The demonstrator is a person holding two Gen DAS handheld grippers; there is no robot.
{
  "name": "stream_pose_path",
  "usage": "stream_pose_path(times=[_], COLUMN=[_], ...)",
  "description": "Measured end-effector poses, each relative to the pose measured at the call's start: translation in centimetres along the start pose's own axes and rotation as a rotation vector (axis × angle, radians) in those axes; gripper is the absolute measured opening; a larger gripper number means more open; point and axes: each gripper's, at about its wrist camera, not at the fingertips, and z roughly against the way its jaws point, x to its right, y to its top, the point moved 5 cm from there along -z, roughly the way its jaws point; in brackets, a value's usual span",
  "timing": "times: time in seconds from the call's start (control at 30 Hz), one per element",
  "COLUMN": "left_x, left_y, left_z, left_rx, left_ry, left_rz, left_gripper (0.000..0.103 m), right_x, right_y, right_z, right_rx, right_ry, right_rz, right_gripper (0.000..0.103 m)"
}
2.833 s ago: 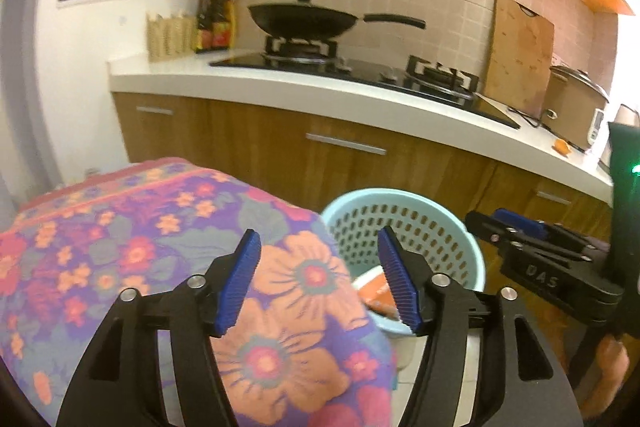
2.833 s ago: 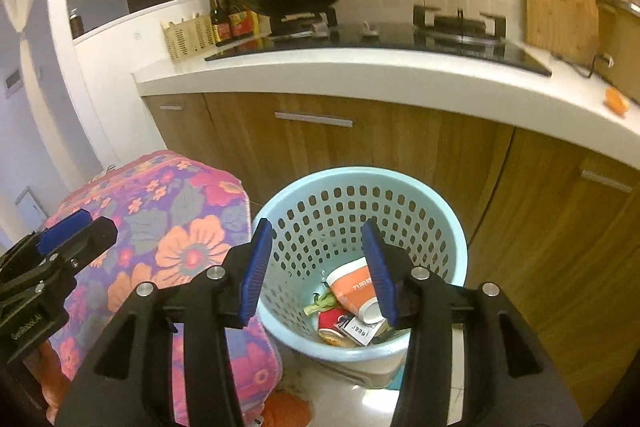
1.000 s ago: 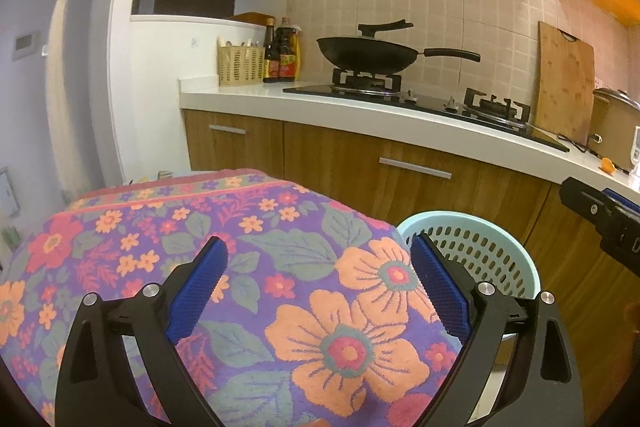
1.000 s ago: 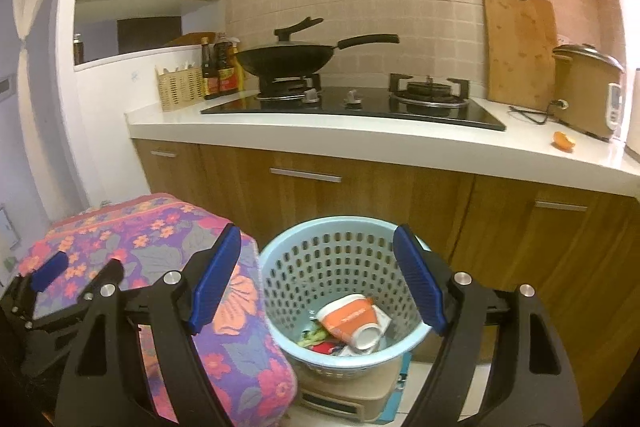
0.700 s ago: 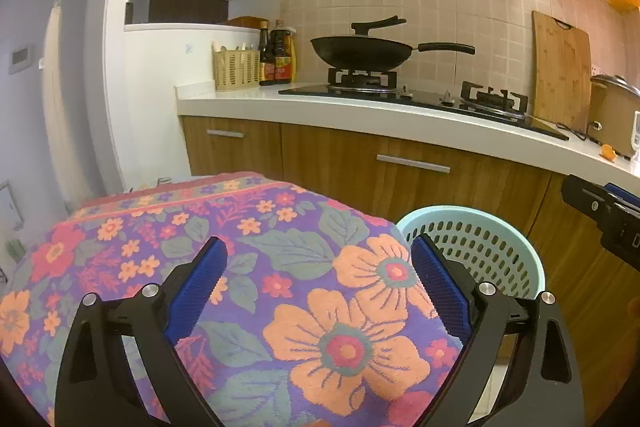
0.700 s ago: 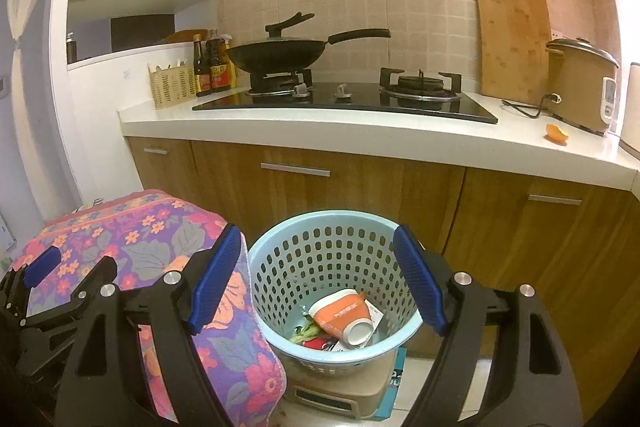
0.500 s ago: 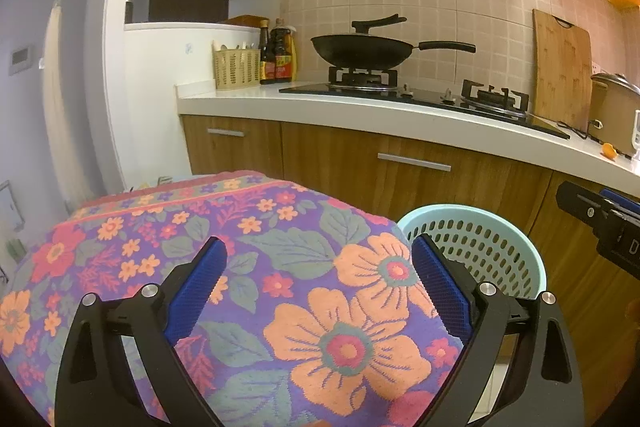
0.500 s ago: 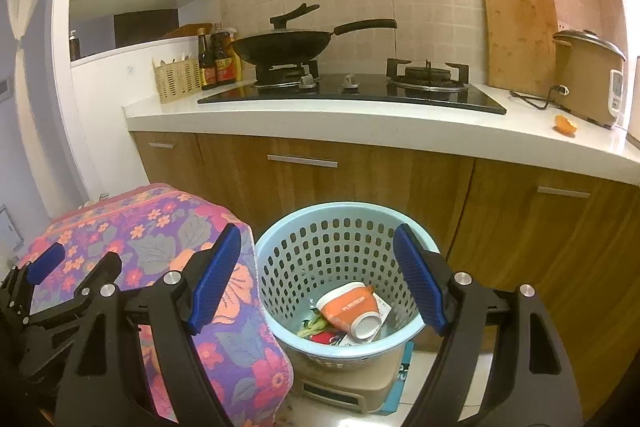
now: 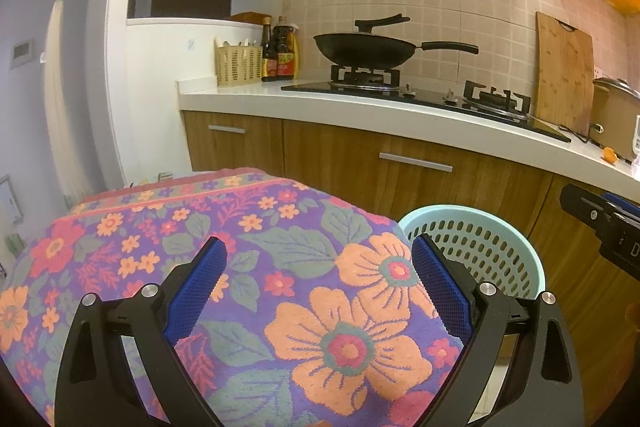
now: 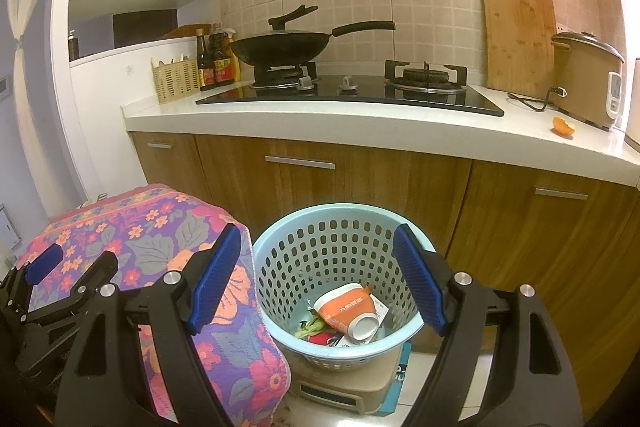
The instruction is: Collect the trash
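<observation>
A light blue perforated basket (image 10: 340, 215) stands on the floor by the cabinets and also shows in the left wrist view (image 9: 500, 227). It holds trash: an orange and white paper cup (image 10: 348, 309), green scraps (image 10: 310, 327) and wrappers. An orange peel (image 10: 563, 126) lies on the white counter near the rice cooker; it also shows in the left wrist view (image 9: 610, 155). My right gripper (image 10: 318, 279) is open and empty above the basket. My left gripper (image 9: 318, 285) is open and empty over the floral cloth (image 9: 200, 227).
The floral cloth covers a low stand left of the basket (image 10: 160, 227). The counter (image 10: 360, 135) carries a hob with a black wok (image 10: 284, 47), sauce bottles (image 10: 214, 61), a cutting board (image 10: 518, 35) and a rice cooker (image 10: 586, 79). Wooden cabinets (image 10: 520, 227) stand behind the basket.
Both grippers opened wider and pulled up and back from the basket about 2.8 s ago. In the last second both views shifted only slightly.
</observation>
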Motion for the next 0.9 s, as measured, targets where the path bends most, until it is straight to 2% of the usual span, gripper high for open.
stream_pose_path(times=[0.9], left_x=[-0.08], left_y=[0.05], left_z=[0.01], left_rx=[-0.003], left_ry=[0.005], left_rz=[-0.008], left_gripper=[0.091], right_x=[0.15], right_y=[-0.10], right_z=[0.02], right_rx=[-0.007], right_ry=[-0.002], right_rz=[-0.006], right_gripper=[0.075])
